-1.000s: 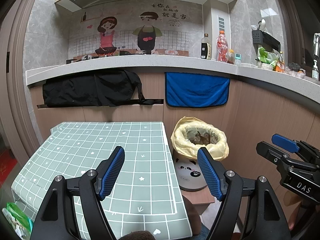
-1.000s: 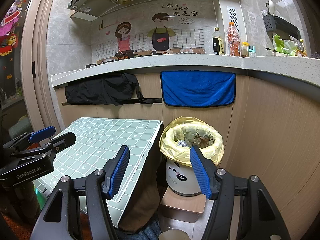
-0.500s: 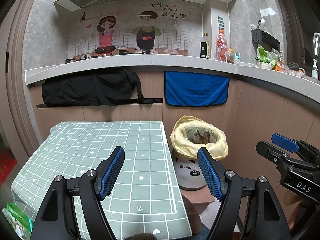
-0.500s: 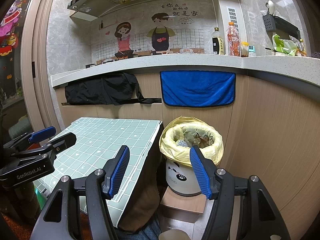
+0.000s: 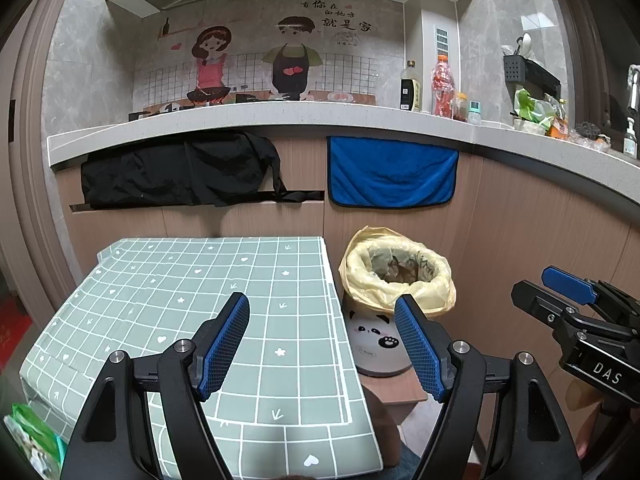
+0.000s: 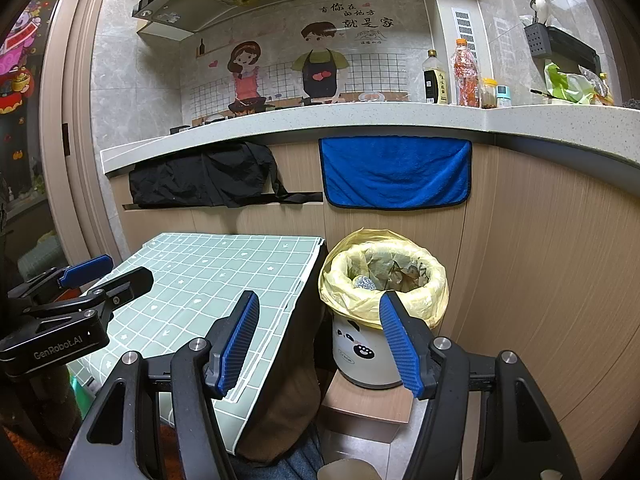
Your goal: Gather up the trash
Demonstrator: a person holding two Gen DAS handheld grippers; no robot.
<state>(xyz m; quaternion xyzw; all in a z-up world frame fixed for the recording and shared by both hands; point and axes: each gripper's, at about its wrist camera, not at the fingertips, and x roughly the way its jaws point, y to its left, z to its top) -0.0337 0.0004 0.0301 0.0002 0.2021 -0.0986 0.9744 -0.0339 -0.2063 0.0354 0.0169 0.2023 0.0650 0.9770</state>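
Note:
A small white bin with a panda face (image 5: pixel 374 336) (image 6: pixel 360 354) stands on a low wooden block beside the table, lined with a yellow bag (image 5: pixel 396 276) (image 6: pixel 384 276) that holds crumpled trash and a foil ball (image 6: pixel 363 282). My left gripper (image 5: pixel 322 330) hangs open over the table's right edge, nothing between its blue pads. My right gripper (image 6: pixel 318 326) is open too, in front of the bin with empty jaws. Each gripper shows at the side of the other's view.
A low table with a green grid cloth (image 5: pixel 192 300) (image 6: pixel 208 280) sits left of the bin. Behind are wooden cabinets with a blue towel (image 5: pixel 392 172), a black cloth (image 5: pixel 180 172) and a counter with bottles (image 5: pixel 442 88). A green packet (image 5: pixel 32 436) lies at the lower left.

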